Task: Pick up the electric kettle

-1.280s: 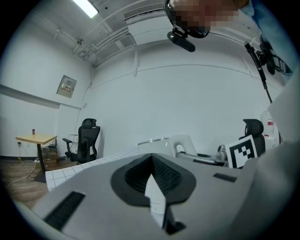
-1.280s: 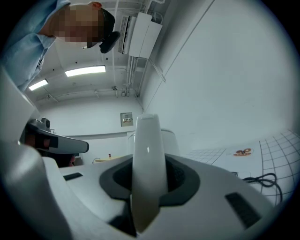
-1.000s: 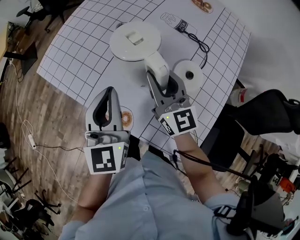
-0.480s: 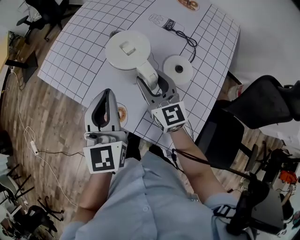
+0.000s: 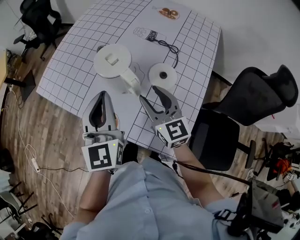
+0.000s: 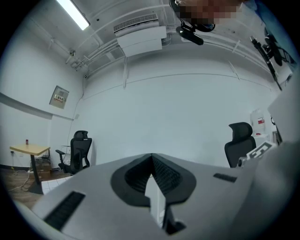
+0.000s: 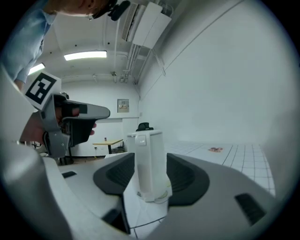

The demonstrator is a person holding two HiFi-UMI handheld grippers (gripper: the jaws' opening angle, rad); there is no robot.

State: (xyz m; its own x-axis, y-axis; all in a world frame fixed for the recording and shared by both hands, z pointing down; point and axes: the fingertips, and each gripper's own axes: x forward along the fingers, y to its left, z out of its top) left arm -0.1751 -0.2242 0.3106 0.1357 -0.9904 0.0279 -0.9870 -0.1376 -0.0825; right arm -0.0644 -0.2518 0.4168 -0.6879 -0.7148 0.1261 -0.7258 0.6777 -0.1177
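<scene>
The white electric kettle (image 5: 112,61) stands upright on the gridded table (image 5: 70,65), its handle (image 5: 130,83) pointing toward me. Its round base (image 5: 162,74) lies beside it on the right, apart from it. My right gripper (image 5: 148,93) sits just short of the handle; its jaws have just been opening and now stand open, pressing on nothing. In the right gripper view the kettle (image 7: 149,159) shows ahead through the gap of the right gripper (image 7: 150,180). My left gripper (image 5: 102,95) is shut and empty, near the table's front edge, left of the handle.
A black power cord (image 5: 165,45) runs from the base toward the table's far side, where printed stickers (image 5: 167,13) lie. A black office chair (image 5: 253,98) stands right of the table. Wood floor with cables lies to the left.
The right gripper, earlier closed on the kettle's handle, has opened, let go and drawn back toward me. The kettle stays on the table. The left gripper has barely shifted.
</scene>
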